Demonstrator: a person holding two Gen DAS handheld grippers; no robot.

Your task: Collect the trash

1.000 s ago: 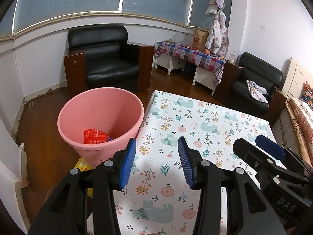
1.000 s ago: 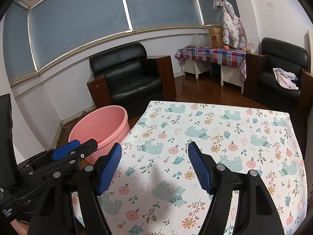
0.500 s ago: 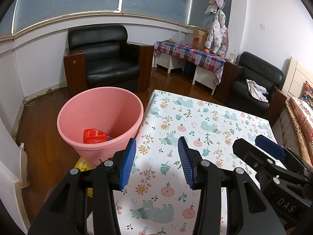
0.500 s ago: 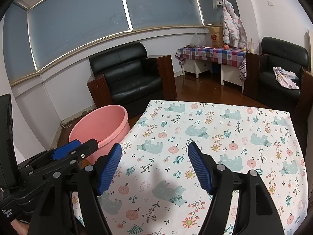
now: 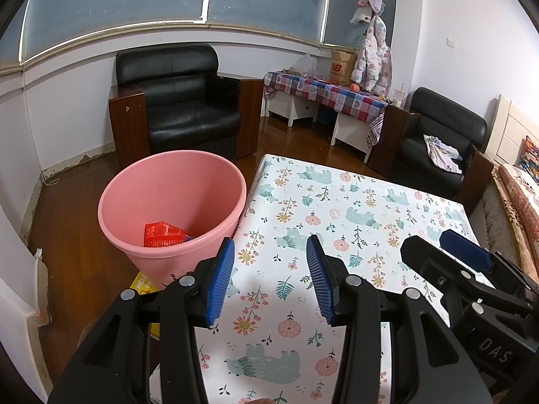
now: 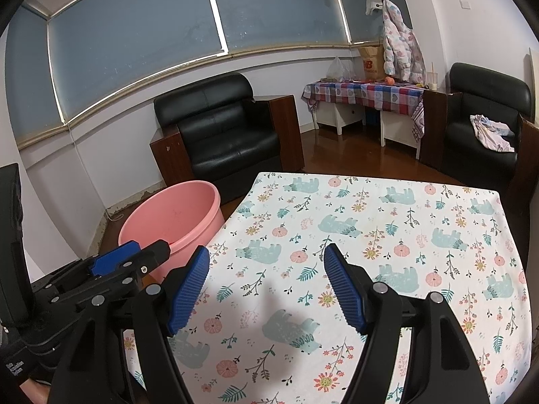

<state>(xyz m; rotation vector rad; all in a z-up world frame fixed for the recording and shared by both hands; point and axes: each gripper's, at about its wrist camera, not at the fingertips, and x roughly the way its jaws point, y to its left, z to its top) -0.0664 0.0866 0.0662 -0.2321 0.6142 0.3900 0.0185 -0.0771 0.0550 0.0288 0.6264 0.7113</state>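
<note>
Left wrist: one pink bucket (image 5: 171,202), one red packet (image 5: 163,234) inside; two hand-held grippers, left (image 5: 269,281), right (image 6: 266,289), both wide, empty.

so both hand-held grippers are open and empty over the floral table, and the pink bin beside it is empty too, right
Not quite: the pink bin is not empty. The left wrist view shows a red packet lying at its bottom. The rest holds: the left hand-held gripper and right hand-held gripper are open and empty over the floral table.

The left tool (image 5: 269,279) hangs open and empty over the table (image 5: 337,202), just beside the pink bin (image 5: 168,181) holding a red packet (image 5: 163,234).
</note>
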